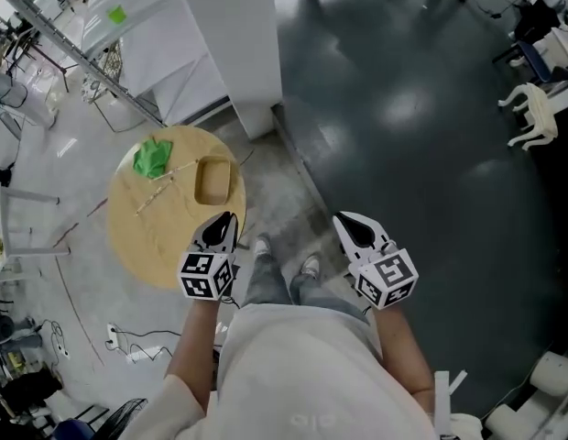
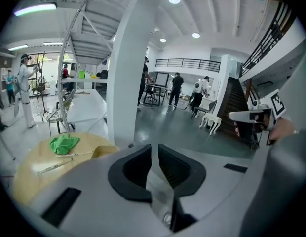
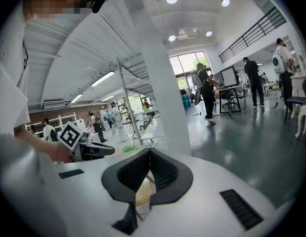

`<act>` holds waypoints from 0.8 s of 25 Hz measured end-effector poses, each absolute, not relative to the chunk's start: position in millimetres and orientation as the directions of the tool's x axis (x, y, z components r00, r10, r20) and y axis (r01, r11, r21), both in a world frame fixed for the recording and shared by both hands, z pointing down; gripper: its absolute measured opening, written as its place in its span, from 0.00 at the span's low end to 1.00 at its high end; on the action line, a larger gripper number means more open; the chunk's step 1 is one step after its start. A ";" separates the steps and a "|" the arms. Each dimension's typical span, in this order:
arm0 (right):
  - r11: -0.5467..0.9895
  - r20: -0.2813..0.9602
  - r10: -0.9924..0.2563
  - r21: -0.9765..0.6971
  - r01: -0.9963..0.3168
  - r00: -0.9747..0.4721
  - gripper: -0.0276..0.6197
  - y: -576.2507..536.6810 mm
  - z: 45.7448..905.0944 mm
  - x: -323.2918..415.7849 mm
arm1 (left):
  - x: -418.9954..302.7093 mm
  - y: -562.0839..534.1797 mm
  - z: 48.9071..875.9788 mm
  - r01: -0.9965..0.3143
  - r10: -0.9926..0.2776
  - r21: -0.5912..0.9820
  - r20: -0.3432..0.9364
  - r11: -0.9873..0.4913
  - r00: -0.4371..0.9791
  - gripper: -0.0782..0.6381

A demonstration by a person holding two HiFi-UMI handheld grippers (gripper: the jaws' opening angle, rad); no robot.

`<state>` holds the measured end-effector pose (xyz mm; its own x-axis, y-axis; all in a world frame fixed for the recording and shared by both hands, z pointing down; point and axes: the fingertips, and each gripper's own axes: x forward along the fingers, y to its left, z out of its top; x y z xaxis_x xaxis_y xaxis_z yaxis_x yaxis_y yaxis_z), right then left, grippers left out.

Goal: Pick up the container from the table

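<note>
The person's white shirt [image 1: 311,374] fills the bottom of the head view. Beyond it the left hand-held gripper [image 1: 230,217] hovers at the edge of the round surface [image 1: 137,236], near the tan container [image 1: 213,180], which lies untouched. In the left gripper view the jaws stand a slit apart, empty. In the right gripper view the right hand-held gripper [image 3: 149,151] is clenched, empty. Grasping and lifting are still to do.

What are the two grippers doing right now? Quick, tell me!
Left gripper: open just a crack, holding nothing.
Right gripper: closed, holding nothing.
</note>
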<state>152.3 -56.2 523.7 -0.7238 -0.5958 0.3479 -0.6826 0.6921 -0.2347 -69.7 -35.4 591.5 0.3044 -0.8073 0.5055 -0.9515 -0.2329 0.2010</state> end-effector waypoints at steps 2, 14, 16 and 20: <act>0.686 0.368 -0.590 -0.240 -0.687 -0.718 0.08 -62.6 529.9 148.5 | -75.5 -49.4 607.2 -0.951 -0.783 0.211 0.542 -0.227 0.307 0.22; 0.547 0.483 -0.658 -0.221 -0.808 -0.578 0.08 -100.2 562.2 124.9 | -122.4 -118.8 720.6 -0.934 -0.581 0.193 0.739 -0.302 0.341 0.29; 0.516 0.502 -0.668 -0.218 -0.828 -0.549 0.08 -103.8 568.4 123.9 | -128.0 -127.9 738.7 -0.929 -0.549 0.187 0.763 -0.319 0.342 0.30; 0.446 0.538 -0.689 -0.213 -0.869 -0.485 0.08 -106.0 578.1 125.5 | -128.9 -141.6 773.6 -0.912 -0.472 0.190 0.807 -0.363 0.356 0.30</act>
<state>125.5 -106.0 578.1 -0.4855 -0.6890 0.5382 -0.8693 0.4460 -0.2131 -128.9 -141.6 773.6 0.3558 -0.4720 0.8066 -0.9123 -0.3626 0.1903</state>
